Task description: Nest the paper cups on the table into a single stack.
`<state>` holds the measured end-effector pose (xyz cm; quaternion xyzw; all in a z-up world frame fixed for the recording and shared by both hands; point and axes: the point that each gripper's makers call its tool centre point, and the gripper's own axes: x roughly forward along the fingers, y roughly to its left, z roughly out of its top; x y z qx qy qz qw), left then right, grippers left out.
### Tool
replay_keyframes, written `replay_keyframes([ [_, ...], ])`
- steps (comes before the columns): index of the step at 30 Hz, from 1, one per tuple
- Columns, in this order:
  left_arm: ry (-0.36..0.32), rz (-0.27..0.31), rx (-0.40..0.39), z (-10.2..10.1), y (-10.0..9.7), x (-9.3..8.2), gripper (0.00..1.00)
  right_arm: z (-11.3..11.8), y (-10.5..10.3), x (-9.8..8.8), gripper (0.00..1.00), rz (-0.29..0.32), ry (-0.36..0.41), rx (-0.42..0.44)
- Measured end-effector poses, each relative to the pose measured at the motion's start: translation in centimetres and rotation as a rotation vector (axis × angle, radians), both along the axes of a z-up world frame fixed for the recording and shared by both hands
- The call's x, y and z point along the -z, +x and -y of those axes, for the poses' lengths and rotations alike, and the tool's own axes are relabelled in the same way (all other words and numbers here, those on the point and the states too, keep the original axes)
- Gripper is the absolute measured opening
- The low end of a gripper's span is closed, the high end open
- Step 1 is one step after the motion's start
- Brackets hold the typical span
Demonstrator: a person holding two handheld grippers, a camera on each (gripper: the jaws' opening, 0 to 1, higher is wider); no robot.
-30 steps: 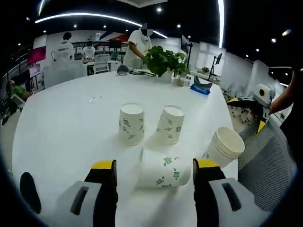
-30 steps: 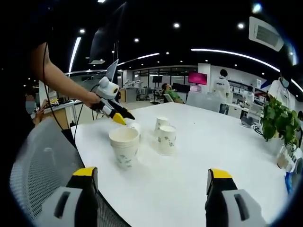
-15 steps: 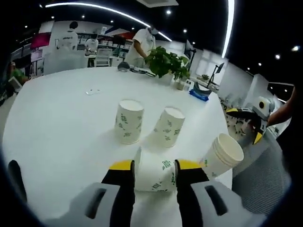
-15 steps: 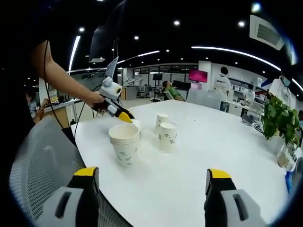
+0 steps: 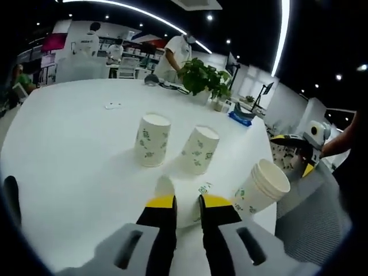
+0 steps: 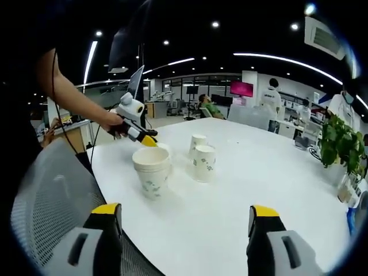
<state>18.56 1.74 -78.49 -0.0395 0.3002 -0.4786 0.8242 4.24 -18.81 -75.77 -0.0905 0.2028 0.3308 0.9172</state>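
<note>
On the white table (image 5: 69,155), the left gripper's (image 5: 187,202) jaws apparently pinch the tipped cup (image 5: 198,192); the right gripper's (image 6: 183,214) gape wide.

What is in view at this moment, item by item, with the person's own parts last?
Table: one, white, under everything.
Lying cup: one, white with green print, on its side between the left tool's jaws.
Upside-down cups: two, white with green print, mid-table, apart.
Cup stack: one, white, upright near the table edge.
Potted plant: one, green, far side.
Mesh chair: one, grey, beside the table.
Left tool: yellow tips, closed on the lying cup.
Right tool: yellow tips, open, nothing held.
</note>
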Motion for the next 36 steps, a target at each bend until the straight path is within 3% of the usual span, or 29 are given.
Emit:
replay_keyframes([
  [3,-0.012,0.002,-0.007,-0.1,-0.2,-0.3,0.1,0.0,0.0,0.0,0.92,0.0,0.001,0.003],
  [6,-0.079,-0.004,-0.033,0.0,-0.3,-1.3,0.05,0.0,0.0,0.0,0.92,-0.001,0.001,0.002],
  [9,-0.087,0.0,-0.057,-1.0,-0.1,-1.5,0.0,0.0,0.0,-0.1,0.91,0.004,0.008,-0.001],
  [17,-0.1,0.006,-0.14,-2.2,-0.2,-2.3,0.0,0.1,0.1,-0.3,0.9,0.017,0.012,0.006],
  [23,-0.121,0.011,-0.168,-1.9,-0.4,-3.4,0.0,0.1,0.0,-0.1,0.9,0.009,0.004,0.0],
  [30,-0.078,0.034,-0.159,-1.6,-0.8,-4.5,0.0,0.2,0.0,0.0,0.89,0.013,-0.01,0.001],
  [36,-0.07,0.064,-0.156,-1.5,-1.4,-6.8,0.0,0.4,0.0,0.0,0.89,0.015,-0.016,0.009],
])
